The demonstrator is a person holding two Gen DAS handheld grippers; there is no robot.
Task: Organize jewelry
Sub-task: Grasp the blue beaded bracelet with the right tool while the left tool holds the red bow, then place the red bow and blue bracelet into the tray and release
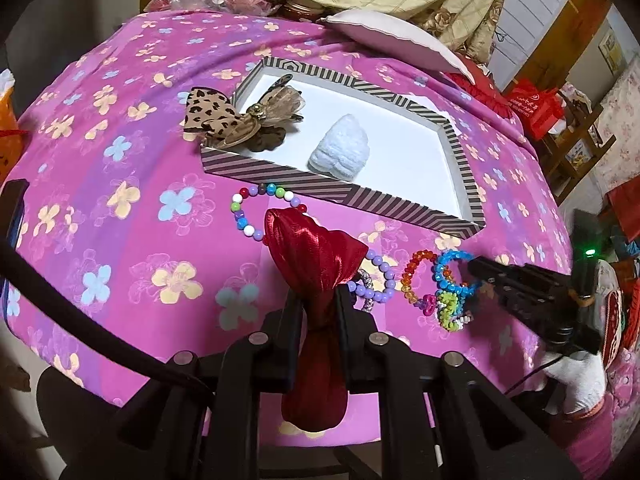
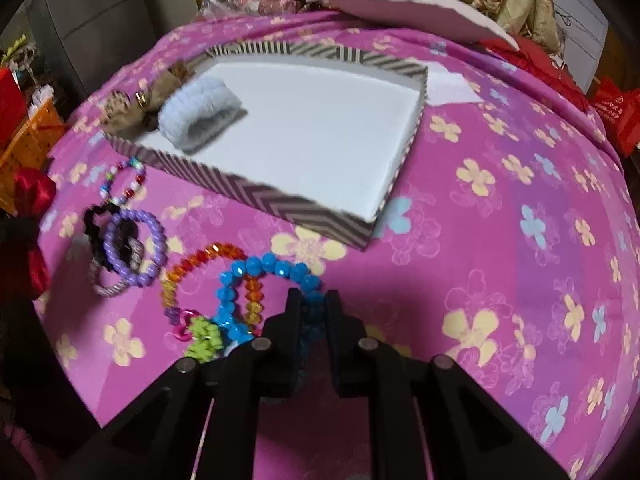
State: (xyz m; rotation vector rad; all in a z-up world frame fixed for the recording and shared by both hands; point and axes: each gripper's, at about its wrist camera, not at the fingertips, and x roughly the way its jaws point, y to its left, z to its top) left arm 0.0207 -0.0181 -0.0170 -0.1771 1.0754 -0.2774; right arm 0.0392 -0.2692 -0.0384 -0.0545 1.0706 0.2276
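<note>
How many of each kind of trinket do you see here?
Bead bracelets: 4 (multicoloured bracelet, purple bracelet, orange bracelet, blue bracelet in the right tool)
Green bead cluster, form unclear: 1
Fabric hair pieces: 5 (leopard-print bow, white fluffy scrunchie, red satin scrunchie in the left tool, black scrunchie, grey striped hair tie)
Total: 10

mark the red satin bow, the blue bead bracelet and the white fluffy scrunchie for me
red satin bow [image 1: 314,256]: left wrist view, on its upper lobe above the fingers.
blue bead bracelet [image 2: 276,266]: right wrist view, on the top arc of beads.
white fluffy scrunchie [image 1: 340,150]: left wrist view, on its middle, inside the box.
</note>
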